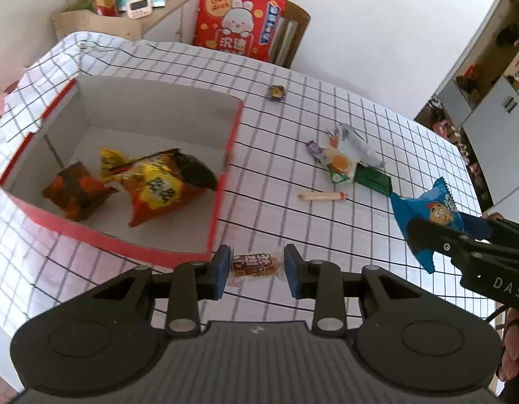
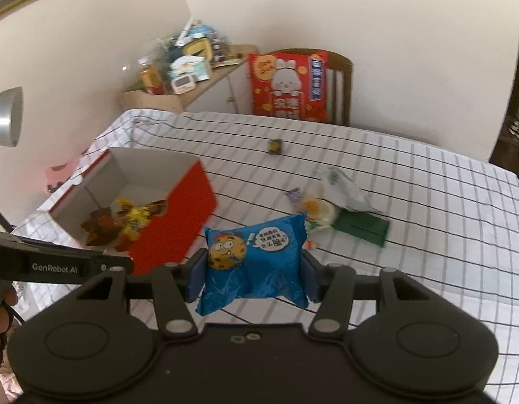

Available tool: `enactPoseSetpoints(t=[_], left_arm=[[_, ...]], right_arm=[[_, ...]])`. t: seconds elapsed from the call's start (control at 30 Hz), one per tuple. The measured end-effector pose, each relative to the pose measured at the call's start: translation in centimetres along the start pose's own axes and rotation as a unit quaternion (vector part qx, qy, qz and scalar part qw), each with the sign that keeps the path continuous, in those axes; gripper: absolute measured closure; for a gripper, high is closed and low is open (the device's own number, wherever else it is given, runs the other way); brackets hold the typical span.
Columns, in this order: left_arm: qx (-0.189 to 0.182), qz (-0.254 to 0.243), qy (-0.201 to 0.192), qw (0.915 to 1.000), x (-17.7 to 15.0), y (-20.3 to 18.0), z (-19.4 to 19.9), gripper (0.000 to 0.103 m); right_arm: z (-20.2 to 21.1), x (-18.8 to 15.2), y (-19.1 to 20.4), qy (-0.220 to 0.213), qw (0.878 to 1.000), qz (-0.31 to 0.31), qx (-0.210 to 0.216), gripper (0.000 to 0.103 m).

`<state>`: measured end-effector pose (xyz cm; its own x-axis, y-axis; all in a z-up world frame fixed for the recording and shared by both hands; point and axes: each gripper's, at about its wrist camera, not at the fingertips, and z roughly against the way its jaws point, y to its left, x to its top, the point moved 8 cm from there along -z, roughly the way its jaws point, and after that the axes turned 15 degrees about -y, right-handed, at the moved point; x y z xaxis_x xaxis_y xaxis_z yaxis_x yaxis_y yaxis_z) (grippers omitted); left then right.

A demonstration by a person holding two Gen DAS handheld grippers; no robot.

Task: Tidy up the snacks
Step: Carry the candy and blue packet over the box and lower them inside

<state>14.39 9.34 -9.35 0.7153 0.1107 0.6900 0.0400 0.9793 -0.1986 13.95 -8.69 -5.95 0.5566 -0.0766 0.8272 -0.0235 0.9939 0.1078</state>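
Observation:
My left gripper is shut on a small brown cake packet, held above the table just in front of the red box's near corner. The red box is open and white inside, with an orange-yellow snack bag and a dark orange packet in it. My right gripper is shut on a blue cookie packet with a cartoon cookie face. From the left wrist view that blue packet hangs at the right, above the cloth. In the right wrist view the red box lies left of the blue packet.
Loose snacks lie mid-table: an egg-print packet, a green packet, a white wrapper, a small purple candy, a sausage stick, a dark gold candy. A chair with a red bag stands behind the checked cloth.

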Motion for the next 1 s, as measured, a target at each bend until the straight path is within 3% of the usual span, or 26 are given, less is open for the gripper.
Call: enactPoseSetpoints(t=[0.53,1.0], left_arm=[[0.052,0.048,-0.042,0.9966,3.9,10.3,1.8,0.069],[0.127,0.077,-0.050,0.9877,7.5,19.3,-2.0,0.069]], right_arm=[[-4.3,0.8,10.8,0.011,0.997,0.050,0.058,0.048],[-11.4,1.3,15.9,0.025,0.995,0.077,0.052,0.048]])
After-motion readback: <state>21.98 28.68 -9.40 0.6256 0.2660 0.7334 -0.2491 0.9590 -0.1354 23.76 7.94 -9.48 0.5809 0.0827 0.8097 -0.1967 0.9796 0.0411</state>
